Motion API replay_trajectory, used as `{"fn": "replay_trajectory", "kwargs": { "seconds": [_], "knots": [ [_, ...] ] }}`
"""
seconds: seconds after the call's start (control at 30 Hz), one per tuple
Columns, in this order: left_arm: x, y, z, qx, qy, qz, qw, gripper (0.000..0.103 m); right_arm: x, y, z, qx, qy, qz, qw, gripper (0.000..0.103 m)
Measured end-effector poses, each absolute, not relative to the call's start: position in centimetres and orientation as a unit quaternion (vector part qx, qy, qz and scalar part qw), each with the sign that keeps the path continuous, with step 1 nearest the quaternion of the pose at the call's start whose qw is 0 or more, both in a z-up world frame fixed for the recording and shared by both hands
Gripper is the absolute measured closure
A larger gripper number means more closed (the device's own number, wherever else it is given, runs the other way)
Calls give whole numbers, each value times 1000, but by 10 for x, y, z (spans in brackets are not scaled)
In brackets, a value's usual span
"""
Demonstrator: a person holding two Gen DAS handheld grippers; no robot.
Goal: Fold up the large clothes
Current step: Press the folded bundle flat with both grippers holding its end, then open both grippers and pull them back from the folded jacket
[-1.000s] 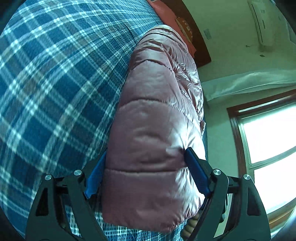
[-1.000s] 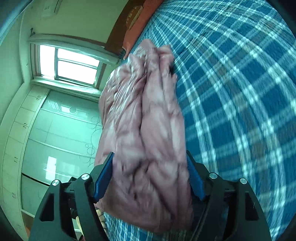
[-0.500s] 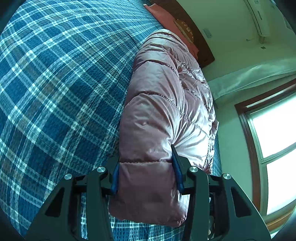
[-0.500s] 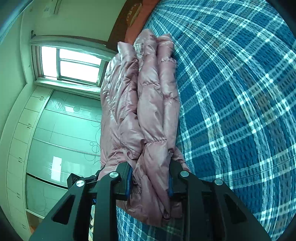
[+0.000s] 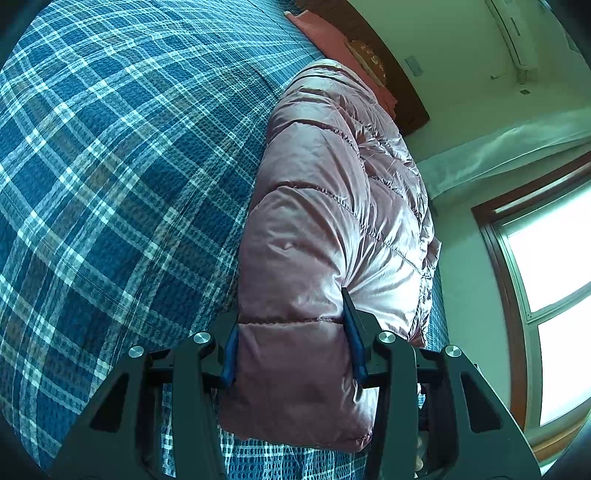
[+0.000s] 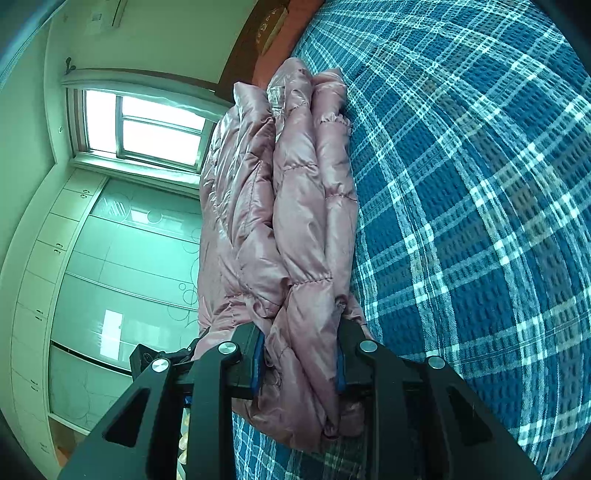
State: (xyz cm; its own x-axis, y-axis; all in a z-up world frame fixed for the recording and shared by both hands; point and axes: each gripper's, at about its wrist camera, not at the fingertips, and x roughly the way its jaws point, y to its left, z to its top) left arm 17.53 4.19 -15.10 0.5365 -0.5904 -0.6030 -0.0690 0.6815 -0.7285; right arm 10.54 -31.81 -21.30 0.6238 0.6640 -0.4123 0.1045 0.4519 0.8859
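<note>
A shiny pink quilted puffer jacket [image 5: 332, 206] lies folded in a long bundle on the blue plaid bedspread [image 5: 122, 177]. My left gripper [image 5: 291, 332] is shut on one end of it, the blue pads pressing into a padded panel. In the right wrist view the jacket [image 6: 291, 206] shows as several stacked folds, and my right gripper [image 6: 299, 354] is shut on the bunched layers at its near end. The bundle lies near the bed's edge.
The bedspread [image 6: 461, 184] spreads wide beside the jacket. A reddish pillow [image 5: 325, 33] and dark wooden headboard [image 5: 399, 92] are at the far end. A window [image 6: 147, 129] and pale wardrobe doors [image 6: 118, 266] stand beyond the bed's edge.
Both grippers have closed from wide open onto the jacket's ends one second ago. Since half a second ago the grip holds and the view has barely shifted.
</note>
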Motion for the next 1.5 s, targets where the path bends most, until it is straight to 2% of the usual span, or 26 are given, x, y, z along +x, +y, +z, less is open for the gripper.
{"fn": "replay_trajectory", "kwargs": {
  "seconds": [0.43, 0.63, 0.8, 1.0, 1.17, 1.37, 1.5],
  "knots": [
    [169, 38, -151, -356, 440, -144, 812, 58, 94, -316, -207, 493, 381, 170, 763, 75],
    [167, 37, -150, -356, 436, -132, 816, 53, 92, -313, -205, 496, 374, 157, 768, 74],
    [162, 39, -150, -361, 436, -115, 817, 37, 93, -313, -203, 499, 366, 154, 770, 65],
    [148, 42, -135, -327, 431, -105, 834, 32, 88, -320, -199, 495, 360, 141, 778, 53],
    [136, 39, -122, -278, 426, -81, 857, 26, 81, -326, -194, 481, 363, 124, 788, 49],
    [123, 34, -113, -238, 422, -62, 872, 25, 67, -330, -189, 460, 367, 103, 802, 46],
    [113, 31, -108, -218, 421, -52, 879, 25, 54, -330, -186, 440, 372, 86, 813, 41]
  ]
}}
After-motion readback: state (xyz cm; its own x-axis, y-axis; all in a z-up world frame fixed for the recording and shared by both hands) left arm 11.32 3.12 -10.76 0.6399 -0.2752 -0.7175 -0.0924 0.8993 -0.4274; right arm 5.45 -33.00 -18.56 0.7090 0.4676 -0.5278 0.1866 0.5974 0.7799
